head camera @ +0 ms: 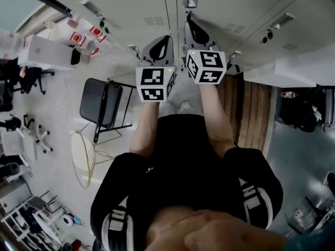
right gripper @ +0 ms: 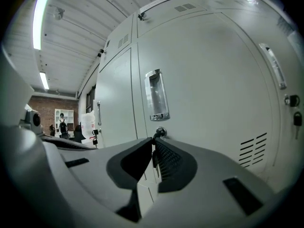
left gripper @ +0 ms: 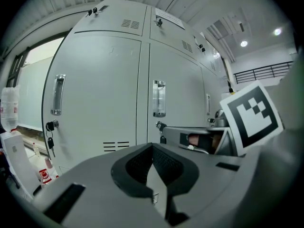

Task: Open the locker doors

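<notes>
1. I am getting even, fairly bright indoor light in all three views, and the pale lockers [left gripper: 95, 103] are showing only soft shadows.
2. In the right gripper view a long ceiling strip light [right gripper: 40, 18] is blowing out to pure white.
3. In the left gripper view a round ceiling lamp [left gripper: 243, 43] is glowing, and the window [left gripper: 33, 94] at the left is looking washed out.
4. Both gripper views are bending straight lines hard and fading to black at the corners.
5. A metal handle [right gripper: 156, 96] is catching glare.
6. The key [right gripper: 153, 156] pinched in the right gripper [right gripper: 153, 142] is sitting in shadow as a dark sliver, and the gripper body up close is looking soft.
7. The head view is coming through dimmer and slightly soft.
</notes>
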Action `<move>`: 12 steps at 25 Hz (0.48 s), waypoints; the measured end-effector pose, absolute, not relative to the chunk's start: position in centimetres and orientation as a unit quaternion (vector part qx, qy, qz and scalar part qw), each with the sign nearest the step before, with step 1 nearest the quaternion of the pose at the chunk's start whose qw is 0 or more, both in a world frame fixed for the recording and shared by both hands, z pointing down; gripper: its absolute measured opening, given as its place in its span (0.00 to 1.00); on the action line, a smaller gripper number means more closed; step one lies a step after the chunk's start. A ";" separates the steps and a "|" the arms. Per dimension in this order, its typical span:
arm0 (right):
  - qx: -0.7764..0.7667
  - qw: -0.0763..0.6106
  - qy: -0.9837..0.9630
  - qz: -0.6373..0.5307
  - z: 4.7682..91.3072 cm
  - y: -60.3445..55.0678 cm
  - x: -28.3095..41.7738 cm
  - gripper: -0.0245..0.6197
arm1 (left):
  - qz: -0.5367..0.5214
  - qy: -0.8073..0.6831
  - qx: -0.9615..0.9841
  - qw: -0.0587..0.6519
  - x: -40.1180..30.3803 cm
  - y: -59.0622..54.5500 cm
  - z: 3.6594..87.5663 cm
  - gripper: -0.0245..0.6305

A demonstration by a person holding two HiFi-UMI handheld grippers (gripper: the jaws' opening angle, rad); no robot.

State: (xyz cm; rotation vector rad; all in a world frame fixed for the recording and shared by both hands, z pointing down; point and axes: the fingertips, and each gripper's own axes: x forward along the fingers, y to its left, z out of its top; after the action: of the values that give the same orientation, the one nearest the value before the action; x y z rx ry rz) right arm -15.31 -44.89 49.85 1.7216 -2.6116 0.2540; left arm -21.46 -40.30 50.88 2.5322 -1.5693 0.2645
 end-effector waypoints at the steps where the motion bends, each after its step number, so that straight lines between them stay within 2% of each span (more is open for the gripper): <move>1: 0.547 -0.005 -0.833 0.090 49.9 -44.9 -15.3 0.08 | 0.089 -0.523 0.844 0.076 -21.5 -40.3 51.0 0.05; 12: 0.515 -0.100 -0.834 0.172 50.0 -44.9 -14.9 0.08 | 0.089 -0.527 0.843 0.070 -21.4 -40.1 50.7 0.05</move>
State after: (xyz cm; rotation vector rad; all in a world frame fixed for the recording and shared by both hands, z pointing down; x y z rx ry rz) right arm -14.93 -44.89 50.05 1.7304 -2.8002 0.5767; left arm -21.36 -40.13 50.70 2.5357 -1.5844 0.2668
